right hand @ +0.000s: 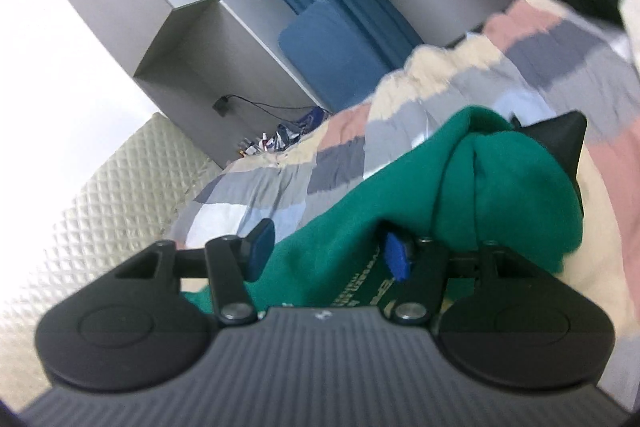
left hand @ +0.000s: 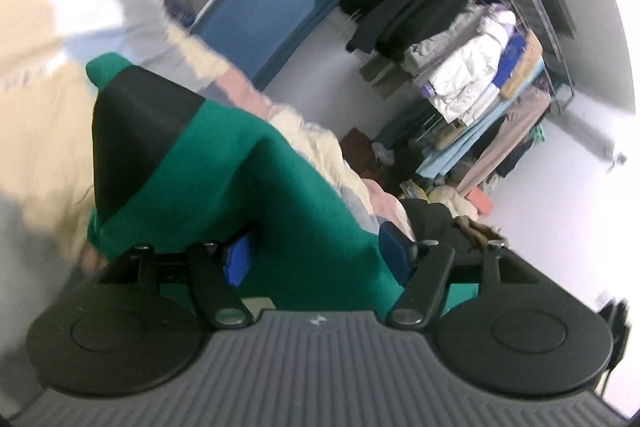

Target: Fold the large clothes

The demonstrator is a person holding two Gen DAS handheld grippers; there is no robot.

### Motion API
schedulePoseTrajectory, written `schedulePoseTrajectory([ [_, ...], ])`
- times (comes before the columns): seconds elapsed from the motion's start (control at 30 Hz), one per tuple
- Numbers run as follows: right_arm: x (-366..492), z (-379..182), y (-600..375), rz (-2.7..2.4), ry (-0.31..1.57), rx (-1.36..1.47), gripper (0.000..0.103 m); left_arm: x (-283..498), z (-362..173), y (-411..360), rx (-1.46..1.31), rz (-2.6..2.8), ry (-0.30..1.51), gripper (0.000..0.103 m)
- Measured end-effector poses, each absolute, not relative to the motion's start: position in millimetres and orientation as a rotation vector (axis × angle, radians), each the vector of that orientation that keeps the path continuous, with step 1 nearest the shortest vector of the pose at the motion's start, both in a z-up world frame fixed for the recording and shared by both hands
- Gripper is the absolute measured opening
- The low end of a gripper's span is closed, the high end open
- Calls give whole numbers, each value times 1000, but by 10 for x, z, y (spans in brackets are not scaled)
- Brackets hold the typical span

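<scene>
The green top [left hand: 256,187] lies on the bed [right hand: 400,99], on its checked cover, and runs long from one pair of tongs to the other. The left tongs [left hand: 316,259] are wide apart with green cloth between the pads; I cannot tell if they pinch it. The right tongs [right hand: 328,251] are wide apart too, cloth between them, not squeezed. Both are at the top, one at each end, so neither is nearer.
</scene>
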State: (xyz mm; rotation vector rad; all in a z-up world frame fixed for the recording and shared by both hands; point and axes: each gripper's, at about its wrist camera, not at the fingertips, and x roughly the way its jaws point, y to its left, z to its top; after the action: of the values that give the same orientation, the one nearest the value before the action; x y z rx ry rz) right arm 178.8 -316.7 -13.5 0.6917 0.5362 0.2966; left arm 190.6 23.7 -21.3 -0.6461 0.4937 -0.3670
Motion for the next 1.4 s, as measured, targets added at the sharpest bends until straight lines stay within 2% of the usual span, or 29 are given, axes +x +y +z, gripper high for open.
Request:
schedulePoseTrajectory([
  [0.27, 2430, -265, -3197, 284, 543, 527, 59, 2667, -290, 67, -466, -310, 420, 74],
  [0.57, 3087, -710, -3053, 272, 601, 349, 58, 3527, -715, 187, -466, -212, 455, 77],
  [0.83, 3607, -1277, -3067, 256, 718, 427, 58, 4101, -1253, 331, -506, -165, 546, 80],
  [1.07, 3654, -1343, -3010, 248, 709, 390, 58, 4243, -1386, 307, -501, -153, 555, 81],
  [1.4, 3229, -949, -2901, 180, 651, 328, 59, 3617, -984, 197, -407, -151, 515, 82],
])
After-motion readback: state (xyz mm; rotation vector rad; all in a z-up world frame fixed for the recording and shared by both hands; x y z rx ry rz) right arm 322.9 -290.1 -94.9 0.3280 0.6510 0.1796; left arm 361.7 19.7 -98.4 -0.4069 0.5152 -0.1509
